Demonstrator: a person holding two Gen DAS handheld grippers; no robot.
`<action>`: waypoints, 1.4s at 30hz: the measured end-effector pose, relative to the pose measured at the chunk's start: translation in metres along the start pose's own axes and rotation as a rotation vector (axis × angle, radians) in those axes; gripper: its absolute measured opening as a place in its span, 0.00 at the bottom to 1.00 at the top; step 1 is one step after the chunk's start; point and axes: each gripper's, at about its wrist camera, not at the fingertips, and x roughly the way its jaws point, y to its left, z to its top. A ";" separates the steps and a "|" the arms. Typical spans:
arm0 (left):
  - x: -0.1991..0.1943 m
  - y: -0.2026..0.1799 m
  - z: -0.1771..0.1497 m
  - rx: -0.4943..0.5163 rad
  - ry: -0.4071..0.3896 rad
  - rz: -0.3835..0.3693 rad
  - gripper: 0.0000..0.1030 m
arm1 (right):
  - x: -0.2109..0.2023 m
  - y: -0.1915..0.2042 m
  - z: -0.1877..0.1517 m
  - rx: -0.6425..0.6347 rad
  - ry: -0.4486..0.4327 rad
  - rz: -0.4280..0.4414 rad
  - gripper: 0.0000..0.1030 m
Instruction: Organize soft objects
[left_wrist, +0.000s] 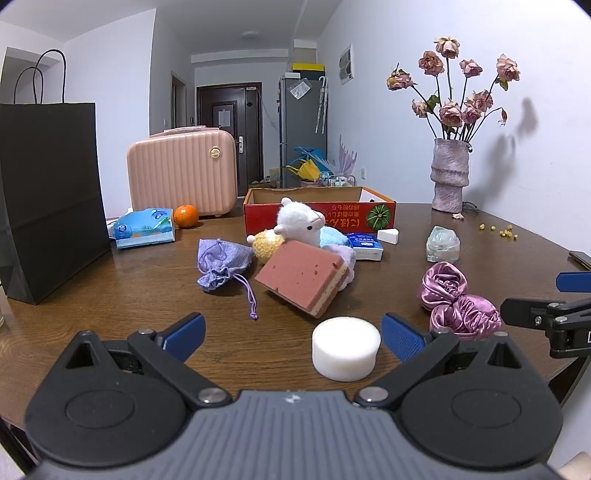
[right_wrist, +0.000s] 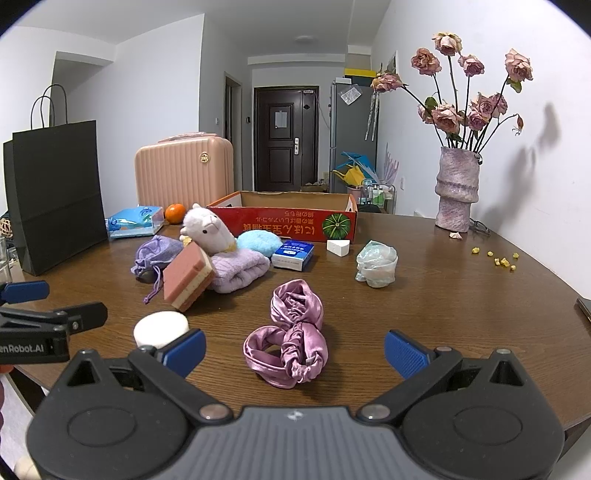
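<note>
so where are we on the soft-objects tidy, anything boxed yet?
Nothing looks done: the red box shows no items inside from either view, though its floor is hidden. Nothing in hand: left gripper and right gripper are both open. Nearest are the white foam puck and purple satin scrunchie; alpaca plush, sponge, towel and pouch remain.

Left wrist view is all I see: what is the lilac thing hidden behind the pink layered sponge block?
Observer: A rolled lilac knit towel; the right wrist view shows the pink layered sponge block leaning against it.
Operator: And the shiny purple satin bundle at my right edge?
Observer: The purple satin bundle lies centred just ahead of the right gripper, whose fingers are spread wide and touch nothing.
Operator: Does the white plush alpaca stand on the table?
Observer: No, the white plush alpaca rests on the towel.
</note>
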 end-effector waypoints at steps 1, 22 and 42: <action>0.000 0.000 0.000 0.000 0.000 -0.001 1.00 | 0.000 0.000 0.000 -0.001 0.000 0.000 1.00; -0.001 -0.001 0.001 0.000 0.001 0.000 1.00 | 0.000 0.000 0.002 -0.003 -0.002 -0.002 1.00; -0.001 -0.003 0.002 0.001 -0.002 -0.001 1.00 | 0.001 -0.002 0.004 -0.004 -0.001 -0.004 1.00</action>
